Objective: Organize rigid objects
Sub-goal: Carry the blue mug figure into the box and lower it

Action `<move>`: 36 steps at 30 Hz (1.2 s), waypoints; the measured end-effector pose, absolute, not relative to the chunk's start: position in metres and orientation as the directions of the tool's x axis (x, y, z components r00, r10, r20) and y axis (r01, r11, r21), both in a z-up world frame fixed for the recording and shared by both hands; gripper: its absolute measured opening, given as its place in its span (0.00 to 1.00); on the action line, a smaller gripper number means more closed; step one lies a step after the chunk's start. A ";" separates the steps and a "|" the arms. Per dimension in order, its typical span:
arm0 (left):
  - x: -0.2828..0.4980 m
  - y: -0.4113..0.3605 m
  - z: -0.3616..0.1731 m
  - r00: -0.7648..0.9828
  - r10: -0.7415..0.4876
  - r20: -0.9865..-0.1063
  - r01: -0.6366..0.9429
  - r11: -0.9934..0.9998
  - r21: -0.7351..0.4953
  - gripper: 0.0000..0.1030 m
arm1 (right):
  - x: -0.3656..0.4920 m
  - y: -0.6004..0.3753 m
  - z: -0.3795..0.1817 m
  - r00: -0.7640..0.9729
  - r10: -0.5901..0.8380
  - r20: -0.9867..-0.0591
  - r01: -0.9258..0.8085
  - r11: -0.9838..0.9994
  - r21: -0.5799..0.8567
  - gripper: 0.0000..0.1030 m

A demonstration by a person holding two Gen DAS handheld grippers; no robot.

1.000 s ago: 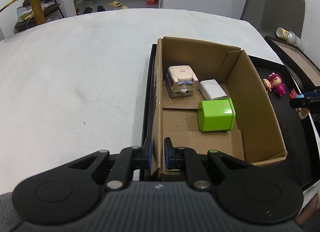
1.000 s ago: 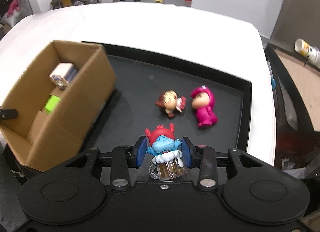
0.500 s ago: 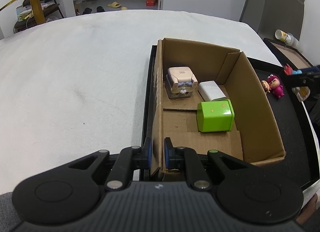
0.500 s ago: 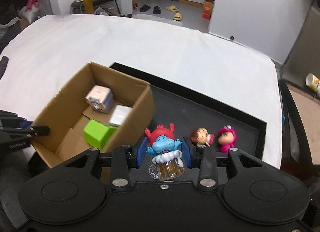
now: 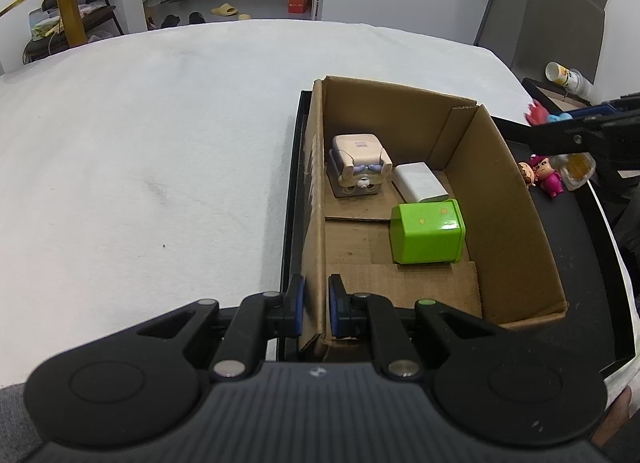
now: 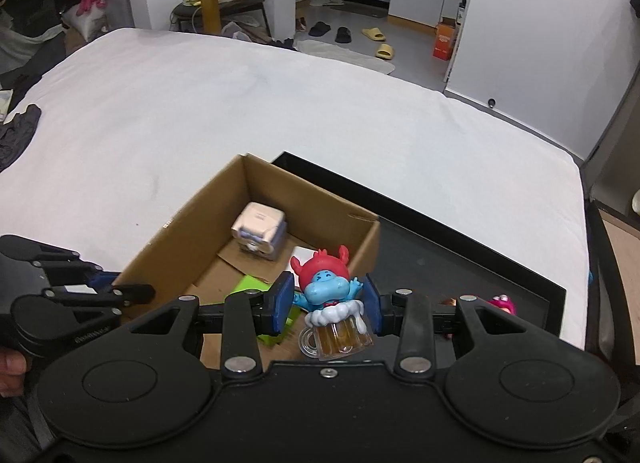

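My left gripper is shut on the near left wall of the cardboard box, which stands on a black tray. Inside the box lie a cream bunny cube, a white block and a green tin. My right gripper is shut on a blue figure with a red hat and a beer mug, held in the air over the box's right wall. From the left wrist view that gripper hangs at the right, above the tray.
Two small figures, one brown-haired and one pink, lie on the tray to the right of the box. White cloth covers the table to the left. A paper cup lies on a side stand at the far right.
My right gripper has carried the blue figure up and leftward from the tray to over the box's right wall. The left gripper has kept its hold on the box wall.
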State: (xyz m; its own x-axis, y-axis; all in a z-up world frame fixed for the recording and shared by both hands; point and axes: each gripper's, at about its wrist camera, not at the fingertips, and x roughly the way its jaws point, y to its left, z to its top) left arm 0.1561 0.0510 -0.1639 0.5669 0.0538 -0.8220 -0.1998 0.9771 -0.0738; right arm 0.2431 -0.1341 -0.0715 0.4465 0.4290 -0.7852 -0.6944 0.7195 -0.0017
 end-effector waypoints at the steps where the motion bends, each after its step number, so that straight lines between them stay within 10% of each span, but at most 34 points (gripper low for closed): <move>1: 0.156 0.051 -0.164 0.567 0.053 -0.822 -0.200 0.977 -0.075 0.11 | 0.242 -0.131 -0.071 0.445 0.433 -0.784 -0.697 0.718 0.001 0.36; 36: 0.155 0.054 -0.164 0.571 0.043 -0.820 -0.204 0.975 -0.090 0.11 | 0.242 -0.054 -0.103 0.265 0.515 -0.815 -0.728 0.661 0.181 0.36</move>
